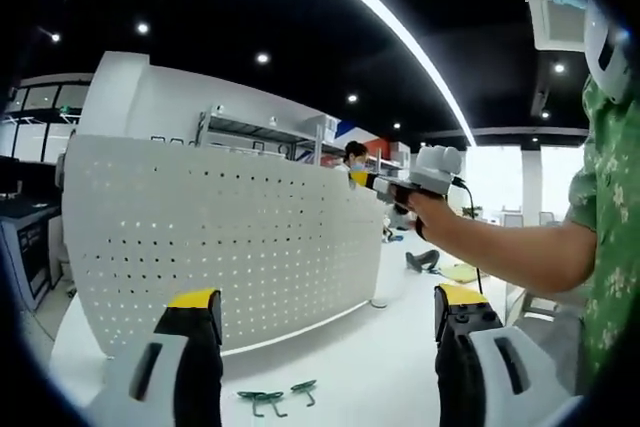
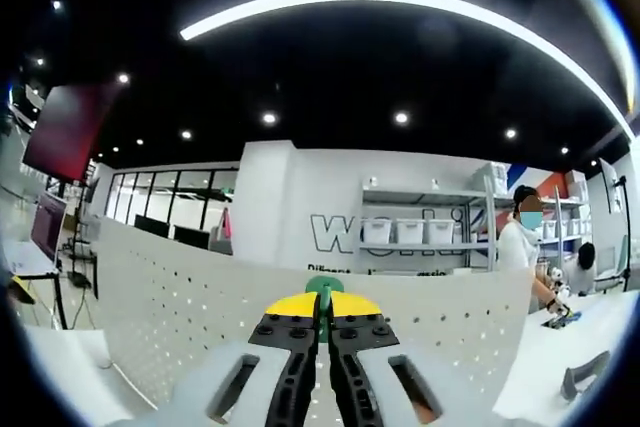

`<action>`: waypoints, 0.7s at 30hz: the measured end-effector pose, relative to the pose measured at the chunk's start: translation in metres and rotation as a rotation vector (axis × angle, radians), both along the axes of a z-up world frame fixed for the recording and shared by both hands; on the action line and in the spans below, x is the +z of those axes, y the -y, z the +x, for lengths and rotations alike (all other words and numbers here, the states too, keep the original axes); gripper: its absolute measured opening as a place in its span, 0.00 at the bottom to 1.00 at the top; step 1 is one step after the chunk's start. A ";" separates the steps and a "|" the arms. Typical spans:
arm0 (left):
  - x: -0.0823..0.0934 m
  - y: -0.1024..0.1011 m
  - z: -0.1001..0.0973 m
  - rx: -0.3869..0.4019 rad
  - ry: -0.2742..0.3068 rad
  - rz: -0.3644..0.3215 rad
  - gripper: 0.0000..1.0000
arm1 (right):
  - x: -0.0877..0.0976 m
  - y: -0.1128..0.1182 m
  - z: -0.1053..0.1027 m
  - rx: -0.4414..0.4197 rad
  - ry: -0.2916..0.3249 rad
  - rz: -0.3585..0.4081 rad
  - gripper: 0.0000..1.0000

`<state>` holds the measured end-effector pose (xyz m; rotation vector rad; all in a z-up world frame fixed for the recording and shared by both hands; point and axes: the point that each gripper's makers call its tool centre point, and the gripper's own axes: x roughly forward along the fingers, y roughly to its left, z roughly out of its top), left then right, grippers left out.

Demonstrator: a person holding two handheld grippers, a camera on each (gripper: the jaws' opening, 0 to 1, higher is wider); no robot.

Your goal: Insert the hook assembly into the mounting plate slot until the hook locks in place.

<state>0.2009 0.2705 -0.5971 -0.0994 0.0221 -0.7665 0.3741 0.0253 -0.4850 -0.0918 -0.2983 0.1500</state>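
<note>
White perforated pegboard mounting plate [image 1: 210, 237] standing upright at 9 o'clock in the left gripper view; spare green hooks [image 1: 272, 398] lying on the table at 6; left gripper [image 1: 325, 319] gaping wide, empty. Right gripper [image 2: 323, 312] pinched tight on a green plastic hook assembly [image 2: 323, 289], poised just above the plate's top edge.

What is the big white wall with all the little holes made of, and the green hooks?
The pegboard looks like thin sheet metal painted matte white, judging by its even punched holes, though plastic is possible. The green hooks on the white table look like plastic or coated wire; they are too small to tell.
</note>
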 end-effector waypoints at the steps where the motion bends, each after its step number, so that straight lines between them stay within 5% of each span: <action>1: -0.001 0.000 0.000 0.000 -0.003 0.002 0.90 | 0.000 0.000 0.001 0.000 0.000 0.003 0.01; 21: -0.004 -0.006 0.002 0.021 -0.011 0.008 0.89 | -0.004 -0.003 0.024 -0.015 0.014 -0.023 0.01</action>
